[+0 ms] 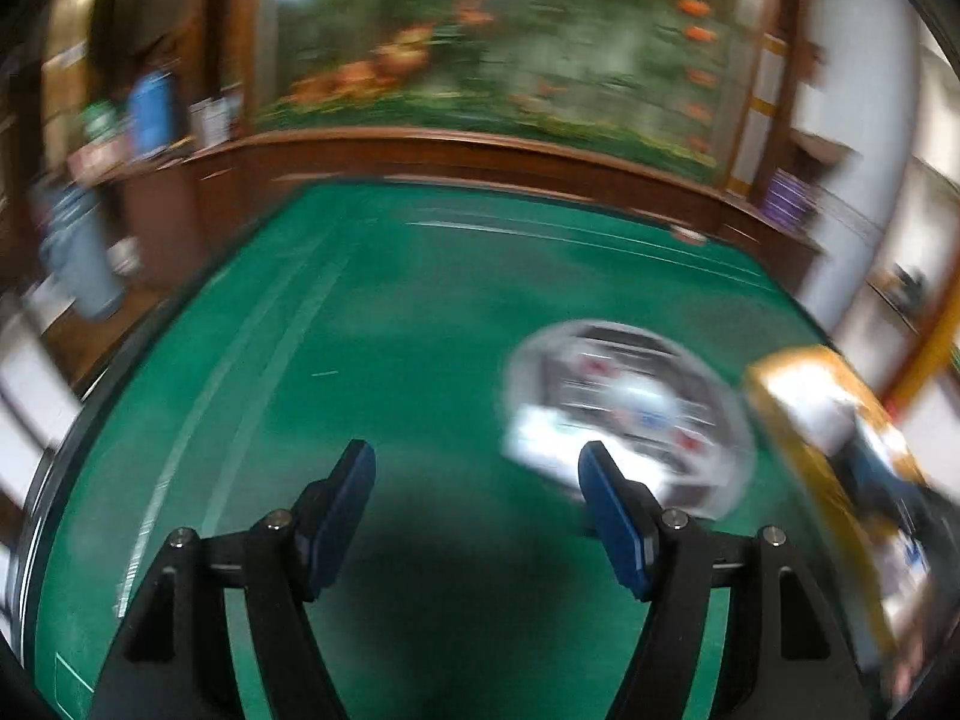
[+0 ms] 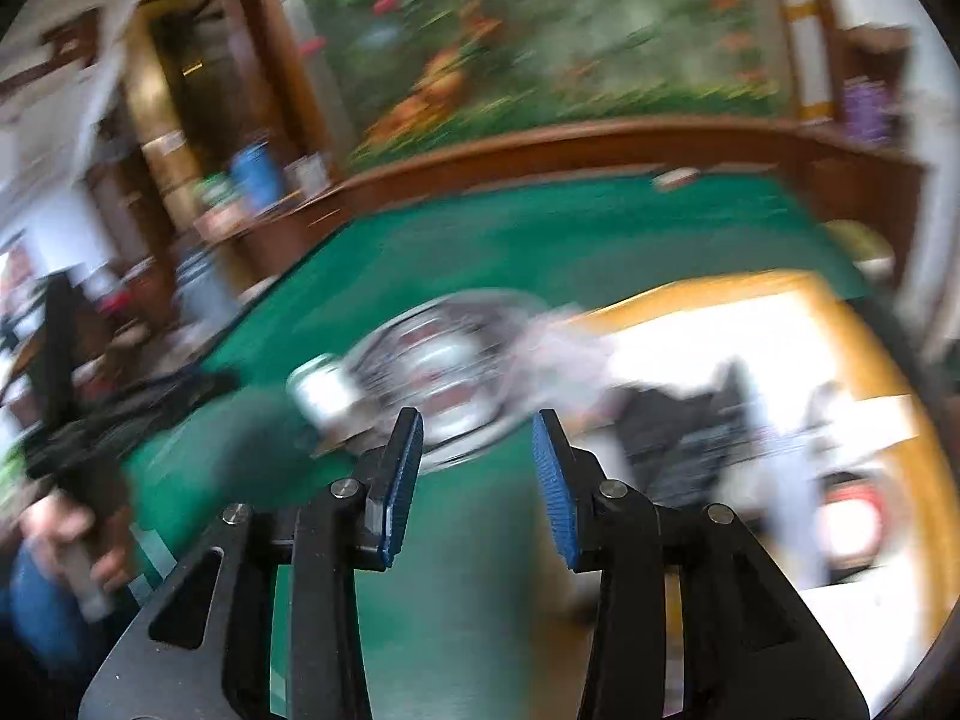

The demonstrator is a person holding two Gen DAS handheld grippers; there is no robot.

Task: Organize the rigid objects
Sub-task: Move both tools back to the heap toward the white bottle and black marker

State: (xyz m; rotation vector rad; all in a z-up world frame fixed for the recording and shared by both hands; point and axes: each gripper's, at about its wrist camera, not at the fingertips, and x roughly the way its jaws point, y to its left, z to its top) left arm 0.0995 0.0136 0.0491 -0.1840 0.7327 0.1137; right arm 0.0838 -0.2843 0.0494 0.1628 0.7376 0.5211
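My left gripper and right gripper both have their jaws spread with nothing between them, over the green table. Just ahead lies a round clear container of blurred items, touching or close beside a yellow-rimmed bin that already holds several things. I judge sorting under way, not finished.

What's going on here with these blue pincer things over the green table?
A person holds two grabbing tools above a green table. The left gripper and right gripper are both open and empty. Ahead lie a round clear-lidded container and a yellow-rimmed tray holding blurred items. Nothing is picked up yet; the pictures are motion-blurred.
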